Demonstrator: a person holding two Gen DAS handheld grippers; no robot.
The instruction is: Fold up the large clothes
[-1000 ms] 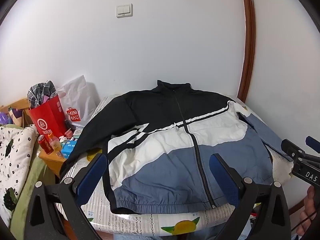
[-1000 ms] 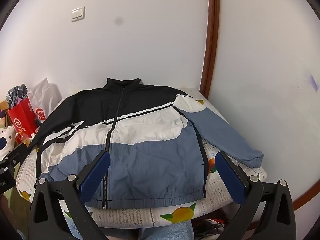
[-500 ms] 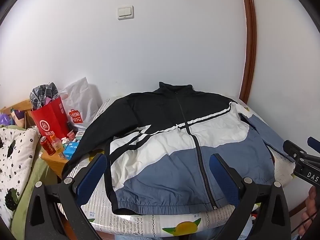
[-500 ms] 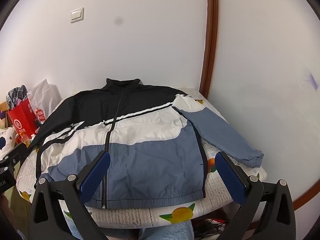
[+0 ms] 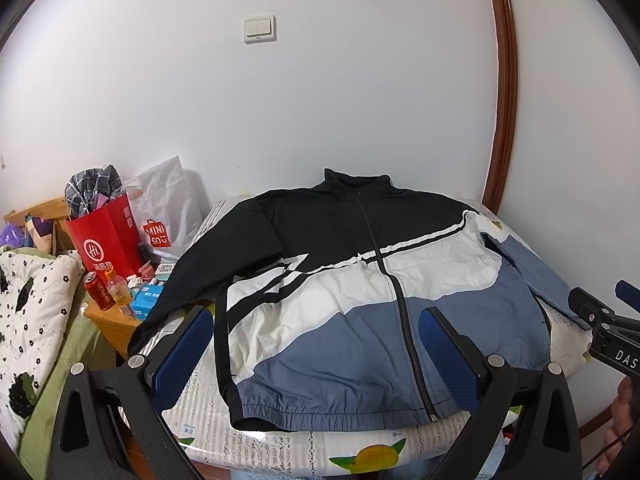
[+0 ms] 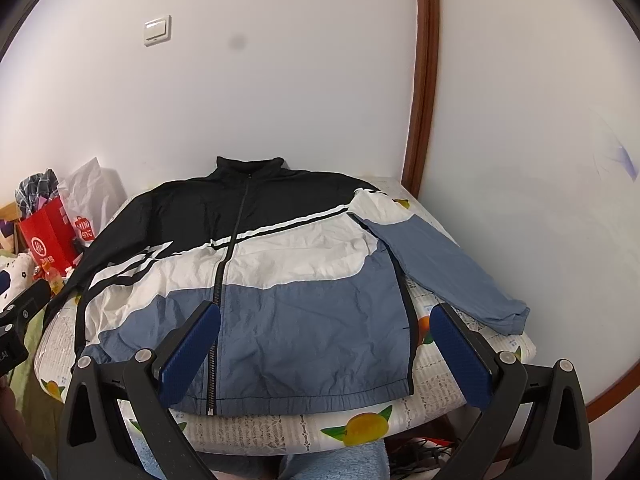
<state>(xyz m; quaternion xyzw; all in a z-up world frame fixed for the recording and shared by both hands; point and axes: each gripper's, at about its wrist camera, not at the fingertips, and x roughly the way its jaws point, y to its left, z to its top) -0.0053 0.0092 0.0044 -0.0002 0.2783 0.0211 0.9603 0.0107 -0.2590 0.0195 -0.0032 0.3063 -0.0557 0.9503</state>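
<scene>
A zipped jacket (image 5: 360, 300), black on top, white in the middle and blue at the hem, lies spread flat and face up on a small table, collar toward the wall. In the right wrist view the jacket (image 6: 280, 280) shows its blue right sleeve (image 6: 444, 268) stretched toward the table's right edge. The black left sleeve (image 5: 200, 268) hangs over the left edge. My left gripper (image 5: 316, 348) is open and empty, held before the hem. My right gripper (image 6: 324, 344) is open and empty, also before the hem. Neither touches the jacket.
The table (image 6: 360, 428) has a cloth printed with lemons. A red paper bag (image 5: 106, 240), a white Miniso bag (image 5: 168, 216), a red can (image 5: 96, 292) and a bottle stand on a nightstand at the left. A patterned quilt (image 5: 28, 312) lies far left. White walls stand behind and right.
The left wrist view has tilted up a little, so the jacket sits lower in it. The right gripper has barely moved. Both stay open.
</scene>
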